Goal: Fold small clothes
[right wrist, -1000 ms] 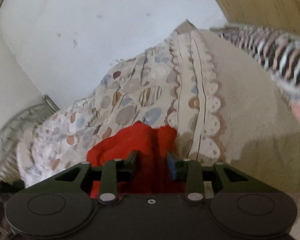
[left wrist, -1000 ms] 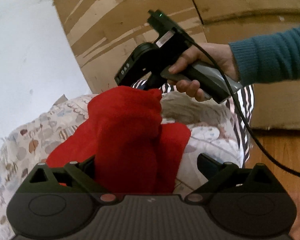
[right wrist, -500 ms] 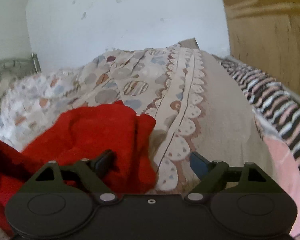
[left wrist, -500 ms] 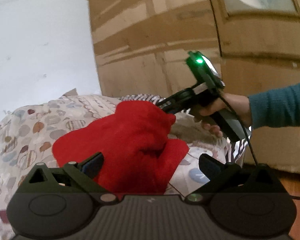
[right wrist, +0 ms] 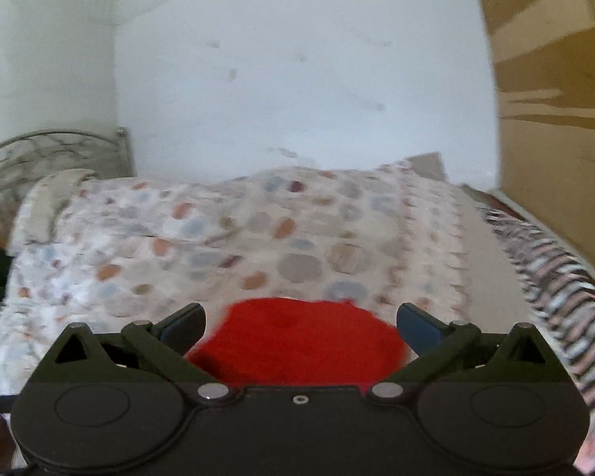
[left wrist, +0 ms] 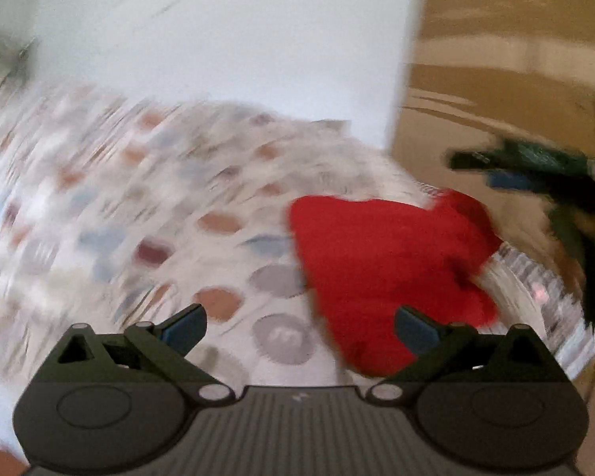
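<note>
A small red garment (left wrist: pixel 384 269) lies bunched on the spotted bedspread (left wrist: pixel 146 214). In the blurred left wrist view it sits to the right of centre. My left gripper (left wrist: pixel 299 323) is open and empty, with the garment's near edge by its right finger. In the right wrist view the red garment (right wrist: pixel 301 341) lies low between the fingers of my right gripper (right wrist: pixel 299 321), which is open and above it, not holding it. The right gripper also shows, blurred, at the right edge of the left wrist view (left wrist: pixel 507 166).
The bed carries a spotted bedspread (right wrist: pixel 258 230) and a striped sheet (right wrist: pixel 551 273) along its right side. A metal headboard (right wrist: pixel 51 146) stands at the far left. A white wall (right wrist: pixel 297 79) is behind and a brown cardboard panel (right wrist: pixel 555 79) at the right.
Both grippers have opened and let go of the red garment, which now lies on the bedspread. Both have drawn back, and the left view has swung to the left.
</note>
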`<action>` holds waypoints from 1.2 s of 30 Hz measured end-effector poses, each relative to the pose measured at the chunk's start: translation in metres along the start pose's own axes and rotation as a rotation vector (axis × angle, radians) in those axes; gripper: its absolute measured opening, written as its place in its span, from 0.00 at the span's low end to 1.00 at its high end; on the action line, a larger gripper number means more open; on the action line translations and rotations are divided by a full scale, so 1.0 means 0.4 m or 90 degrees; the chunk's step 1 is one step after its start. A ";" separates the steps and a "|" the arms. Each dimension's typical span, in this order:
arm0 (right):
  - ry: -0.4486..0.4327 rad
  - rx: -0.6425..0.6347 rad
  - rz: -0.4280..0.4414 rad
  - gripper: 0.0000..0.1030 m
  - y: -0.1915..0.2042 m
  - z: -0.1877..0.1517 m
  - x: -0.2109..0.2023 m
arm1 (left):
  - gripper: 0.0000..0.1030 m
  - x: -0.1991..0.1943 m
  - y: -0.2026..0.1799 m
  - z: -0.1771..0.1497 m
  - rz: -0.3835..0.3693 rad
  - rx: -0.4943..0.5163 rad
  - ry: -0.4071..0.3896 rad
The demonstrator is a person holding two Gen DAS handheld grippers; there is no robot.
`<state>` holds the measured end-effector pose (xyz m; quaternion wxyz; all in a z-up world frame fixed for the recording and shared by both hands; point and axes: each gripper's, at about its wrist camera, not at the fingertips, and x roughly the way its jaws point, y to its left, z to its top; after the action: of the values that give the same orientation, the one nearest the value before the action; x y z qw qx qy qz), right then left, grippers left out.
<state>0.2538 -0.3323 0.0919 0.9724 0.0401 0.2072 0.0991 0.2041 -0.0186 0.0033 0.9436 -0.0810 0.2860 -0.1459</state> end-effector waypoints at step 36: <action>-0.081 0.118 -0.163 0.99 -0.066 -0.432 -0.027 | 1.00 0.273 -0.074 0.001 -0.103 -0.095 0.079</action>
<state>0.1778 -0.3538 -0.0642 0.9803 0.1092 0.1573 -0.0477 0.2841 -0.0816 -0.0457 0.9007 -0.1643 0.3464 -0.2044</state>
